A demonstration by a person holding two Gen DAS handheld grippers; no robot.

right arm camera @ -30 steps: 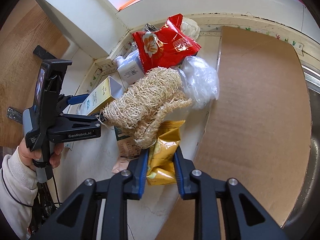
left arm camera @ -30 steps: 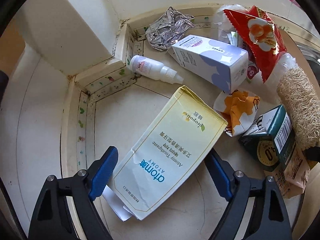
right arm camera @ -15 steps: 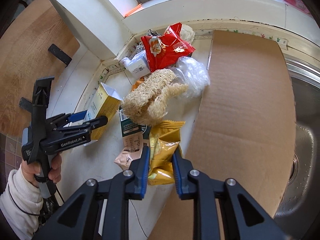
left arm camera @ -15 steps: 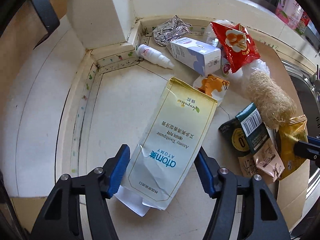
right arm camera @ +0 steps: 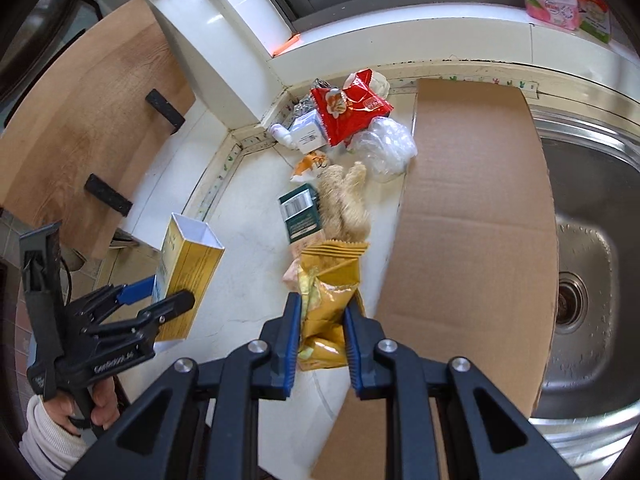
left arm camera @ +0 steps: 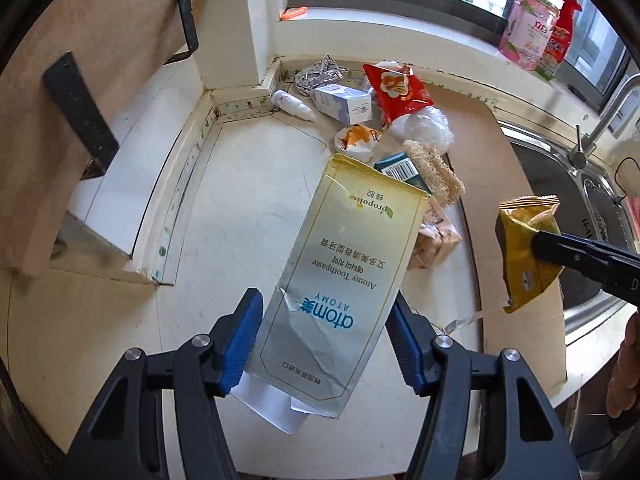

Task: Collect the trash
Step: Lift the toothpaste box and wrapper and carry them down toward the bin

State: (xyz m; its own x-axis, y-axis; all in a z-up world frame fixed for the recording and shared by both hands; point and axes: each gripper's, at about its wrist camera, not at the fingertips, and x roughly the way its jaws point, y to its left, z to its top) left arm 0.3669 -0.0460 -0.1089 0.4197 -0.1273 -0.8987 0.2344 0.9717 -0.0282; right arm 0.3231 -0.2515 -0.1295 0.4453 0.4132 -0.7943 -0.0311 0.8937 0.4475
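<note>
the left tongs (left arm camera: 324,328) have just squeezed onto the toothpaste box (left arm camera: 340,276); the right tongs (right arm camera: 320,332) pinch the yellow bag (right arm camera: 326,300). hold both tight, carry slowly.

right gripper (right arm camera: 320,326) clamping yellow wrapper (right arm camera: 326,300), cardboard (right arm camera: 472,220) beside

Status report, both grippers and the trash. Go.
Left gripper clamped on toothpaste box, lifted. Right gripper shut on yellow snack wrapper, lifted. Remaining litter on counter; nothing blocking.
</note>
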